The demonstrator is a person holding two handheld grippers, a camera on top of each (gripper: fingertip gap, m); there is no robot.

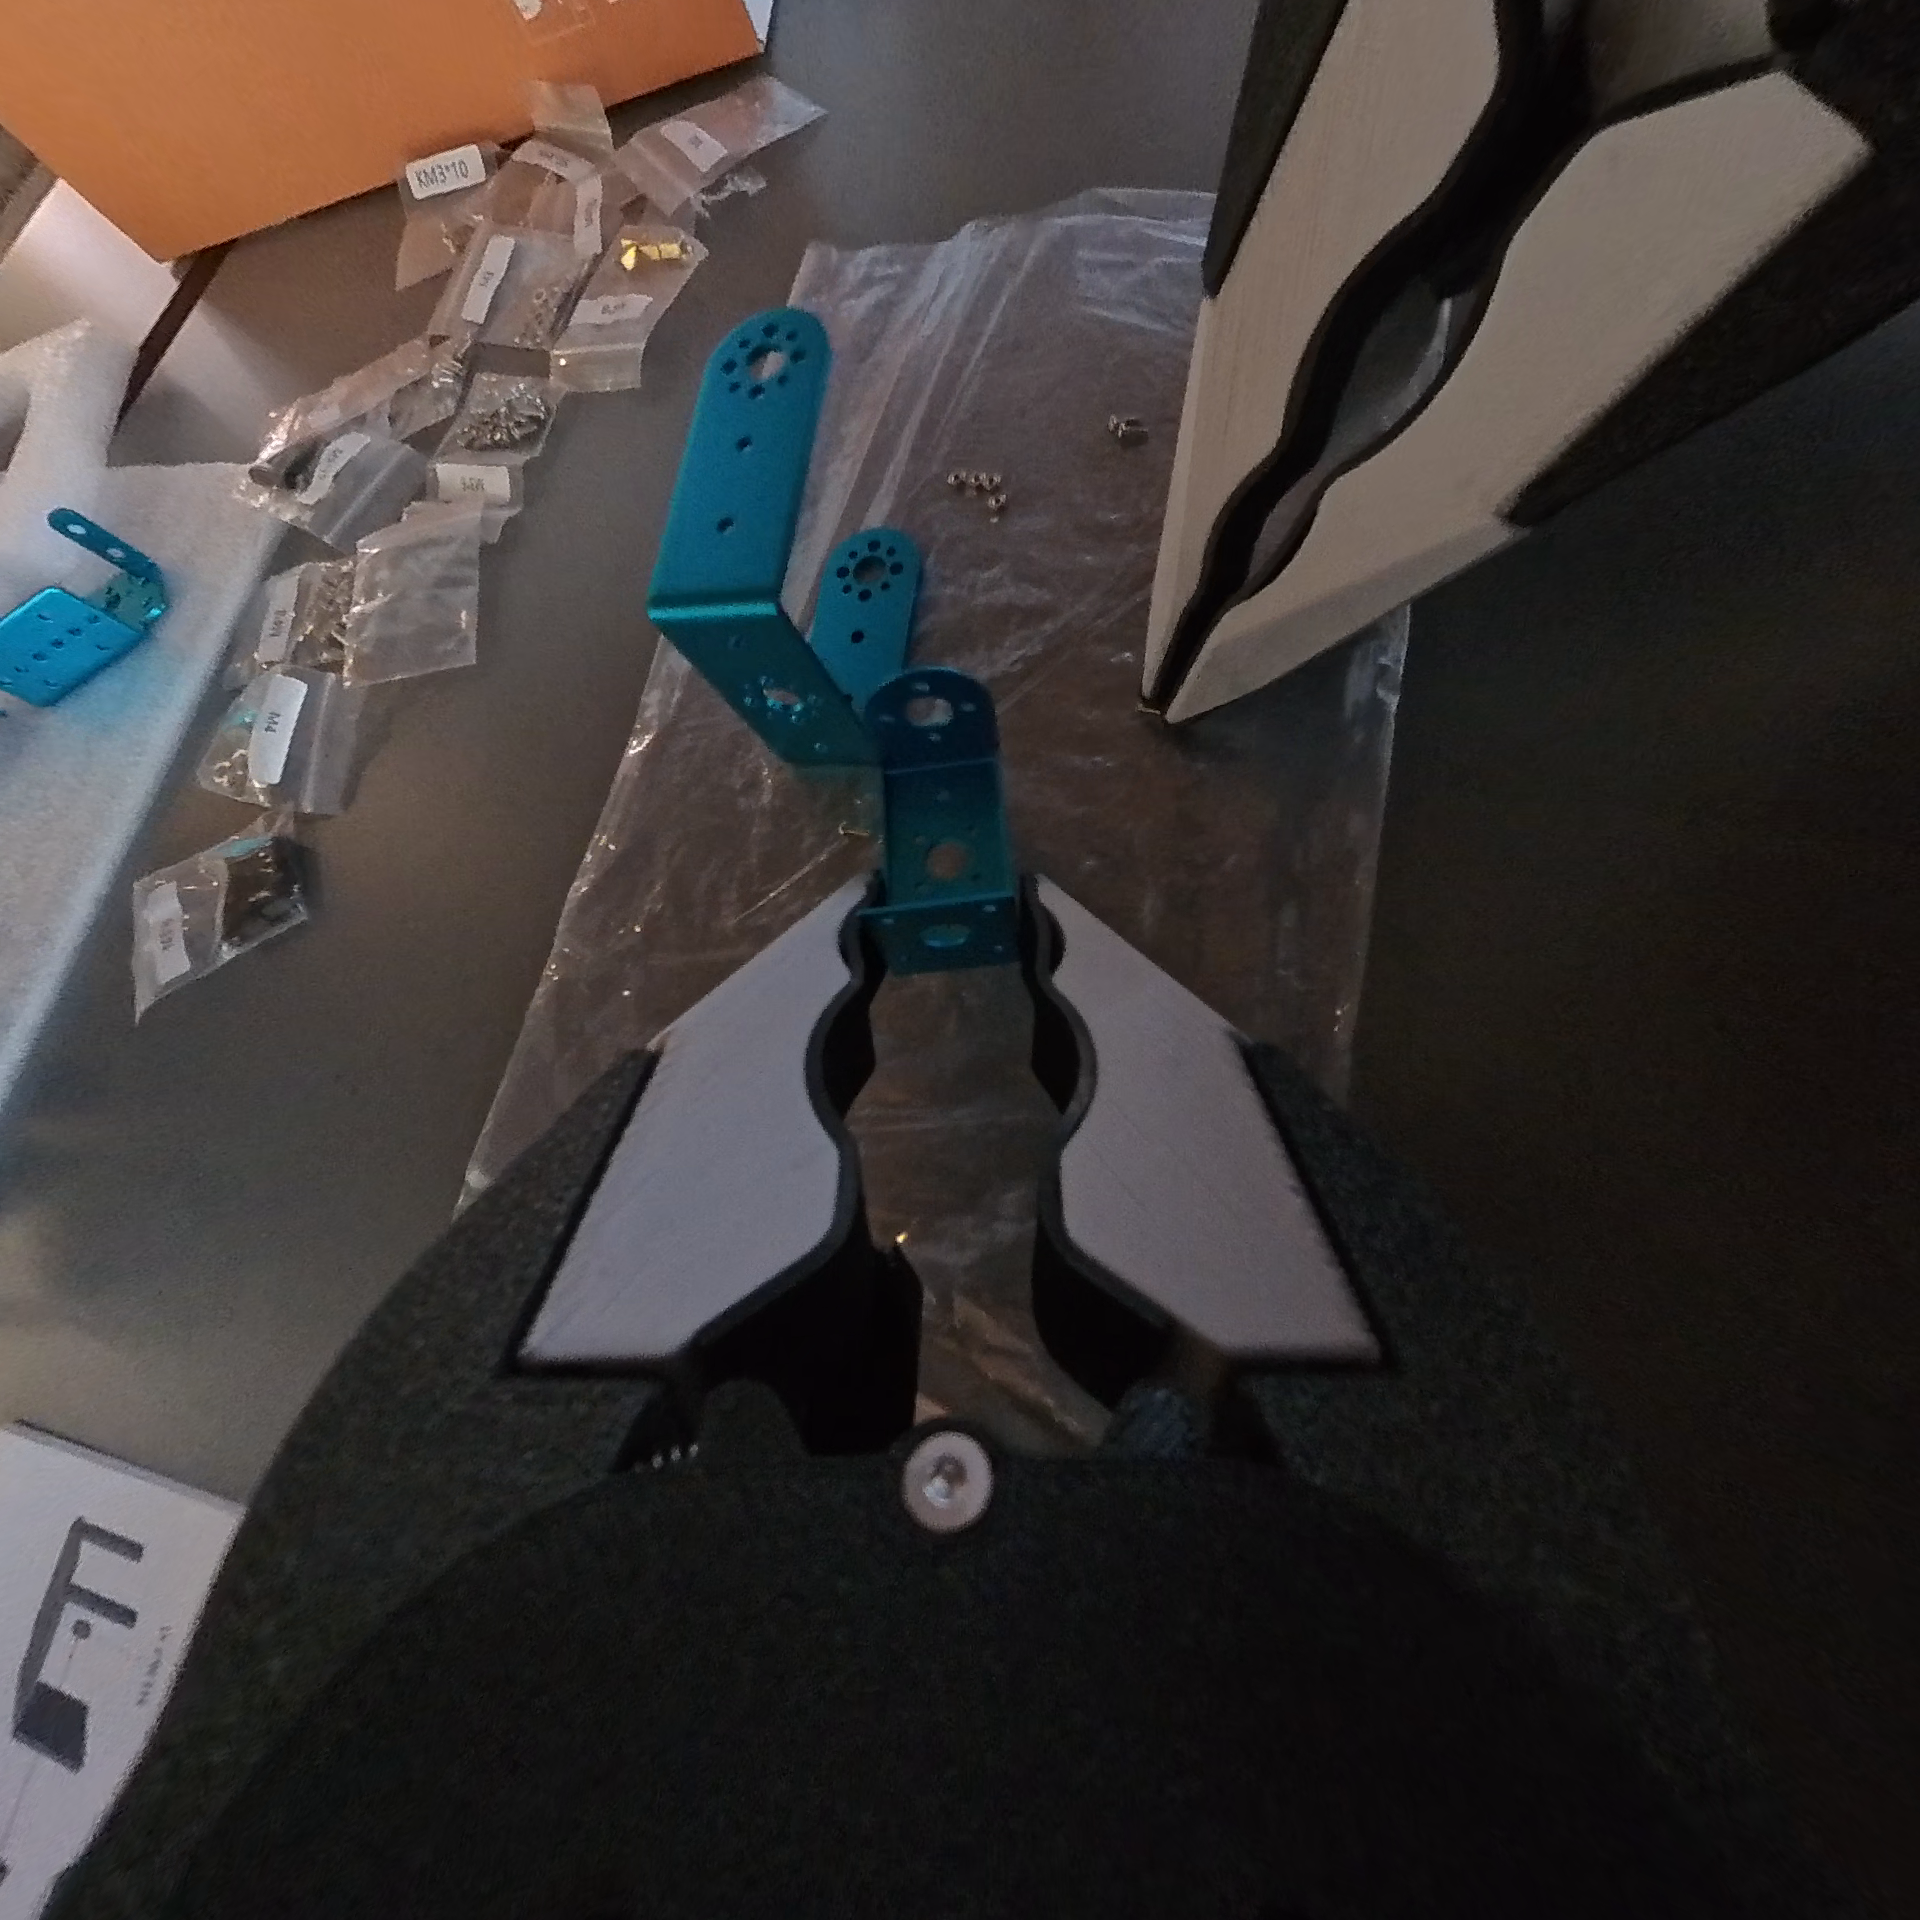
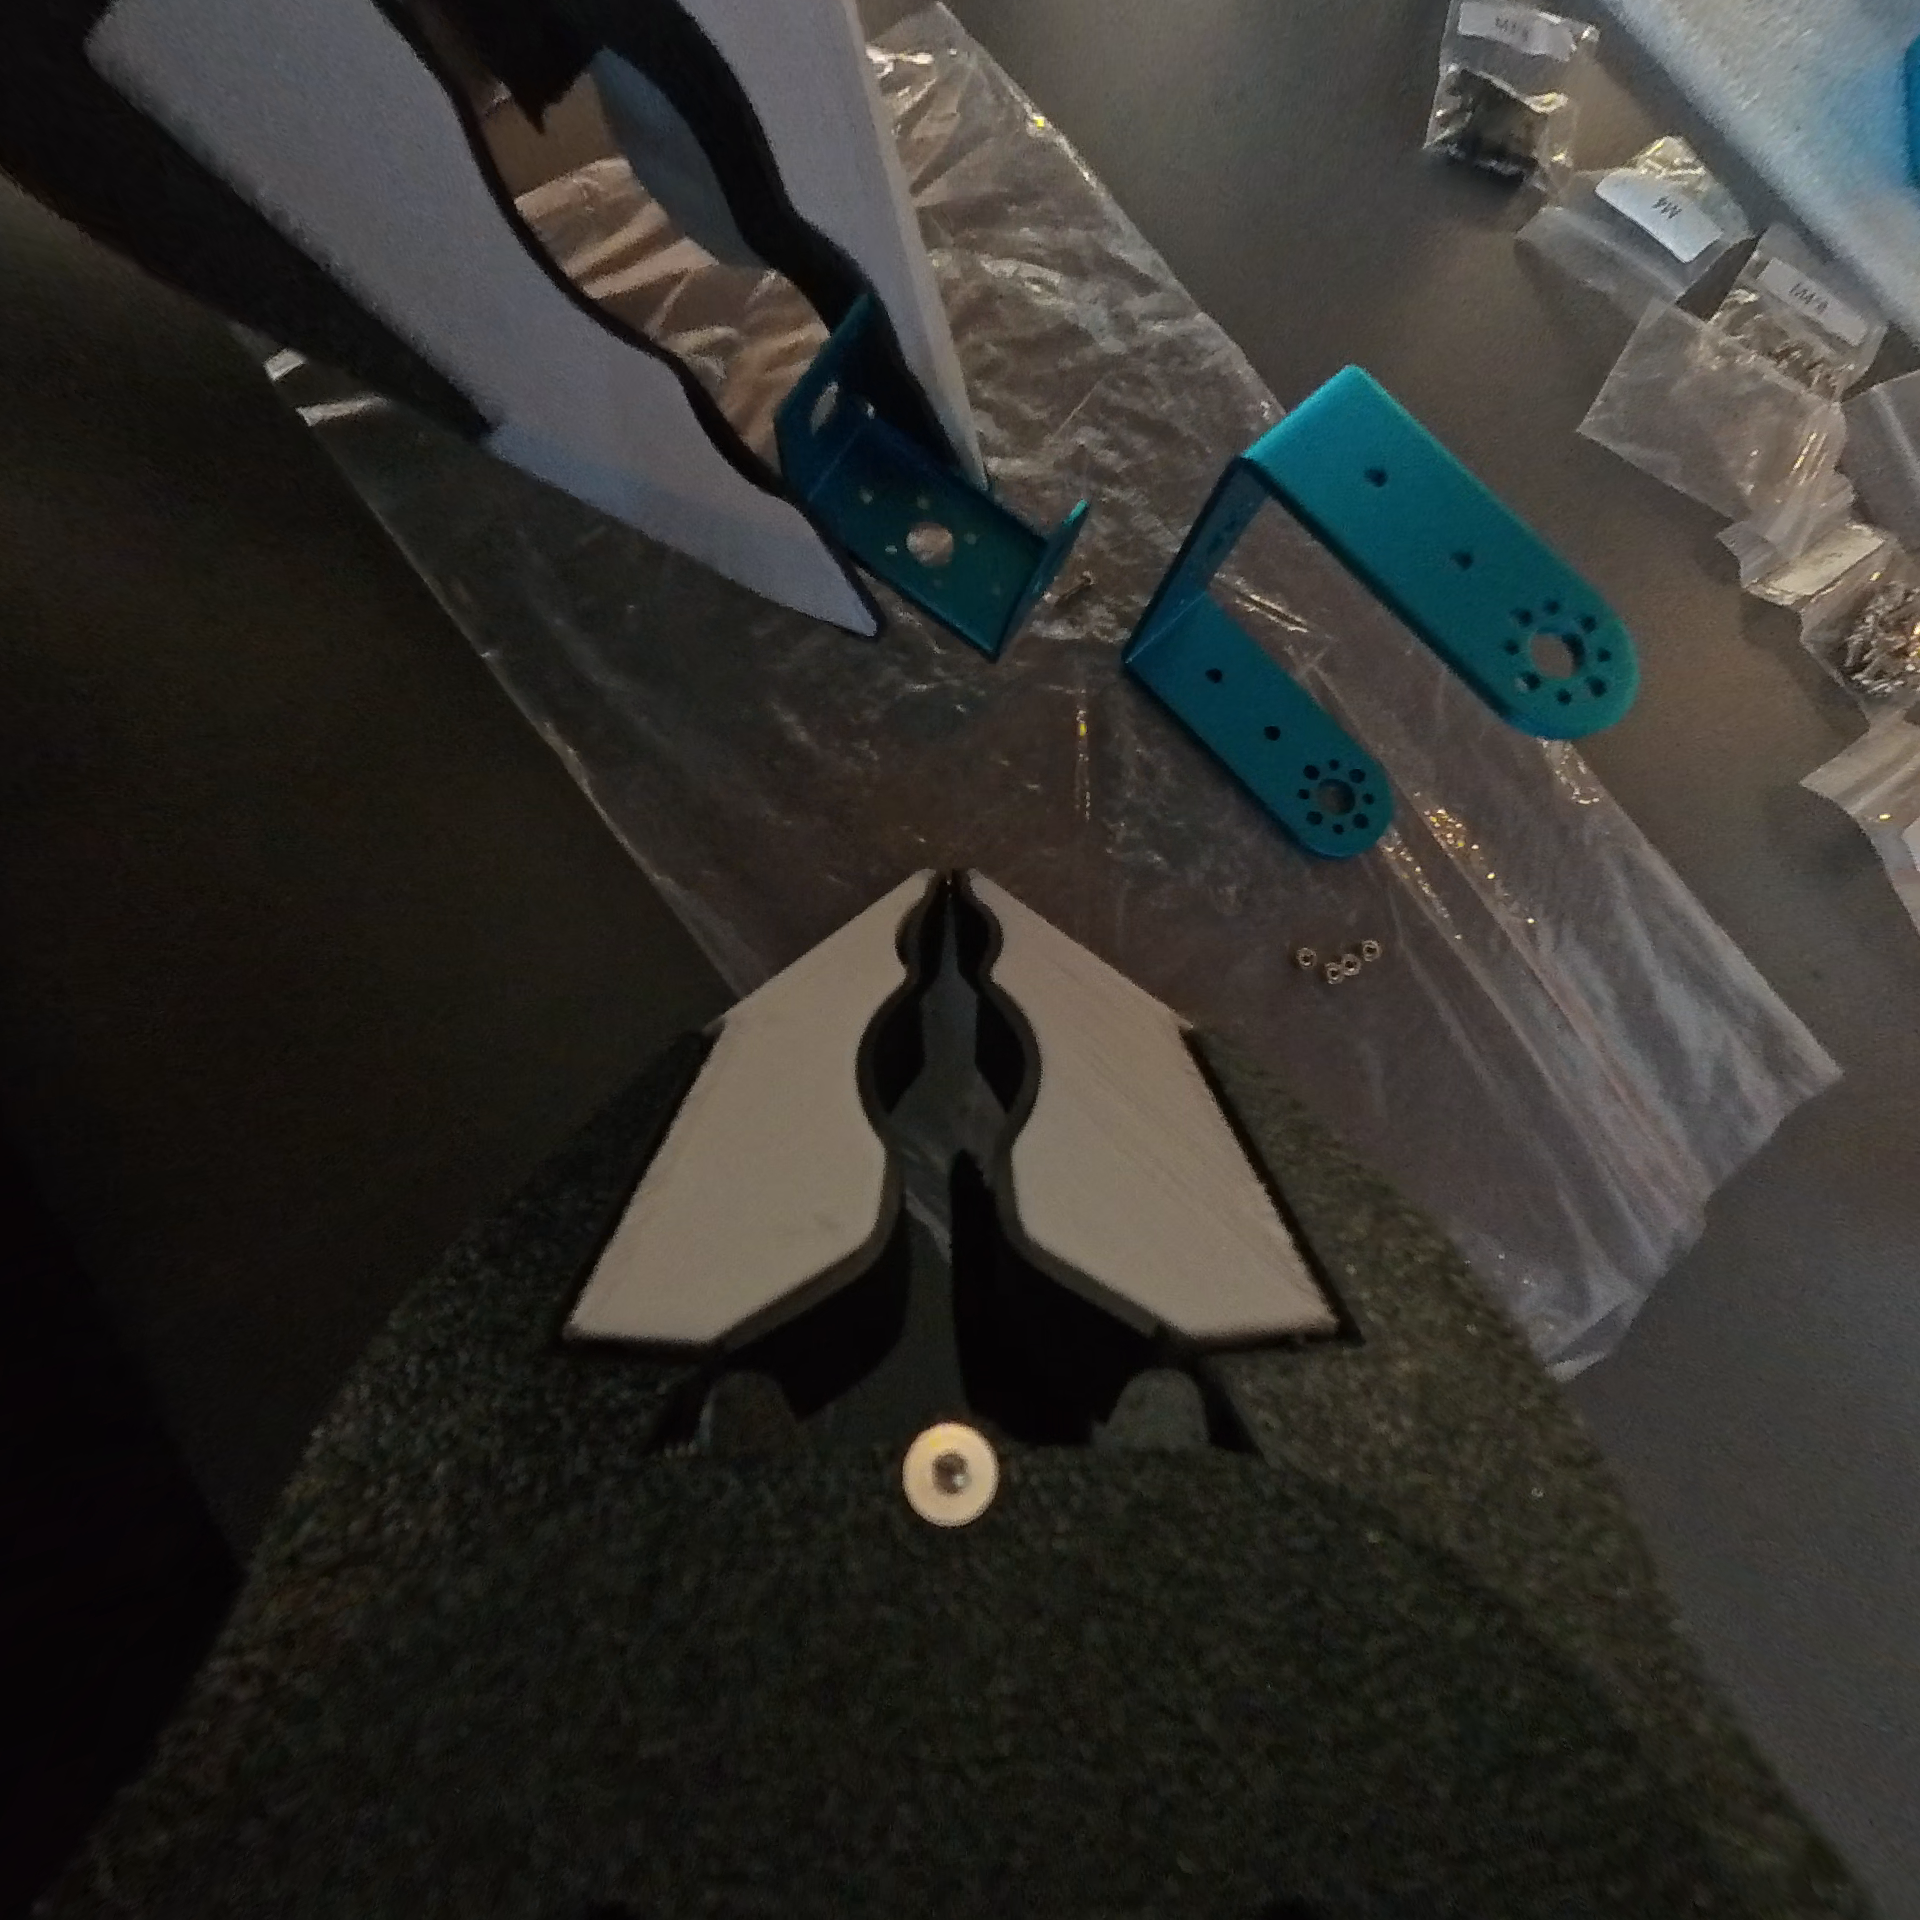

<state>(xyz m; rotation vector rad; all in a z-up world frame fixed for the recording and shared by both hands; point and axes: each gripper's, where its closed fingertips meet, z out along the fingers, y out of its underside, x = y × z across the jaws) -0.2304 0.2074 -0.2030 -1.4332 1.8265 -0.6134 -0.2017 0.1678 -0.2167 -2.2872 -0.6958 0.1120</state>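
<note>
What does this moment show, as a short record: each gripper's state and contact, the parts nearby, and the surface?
left gripper: shut on small teal bracket, held at its near end
right gripper: jaws closed, nothing visible between them, above the plastic sheet
nearby part: large teal U-bracket lying on the sheet, apart from the small one
loose hardware: small nuts on the sheet
surroundings: labelled hardware bags, orange box
surface: dark table
</note>
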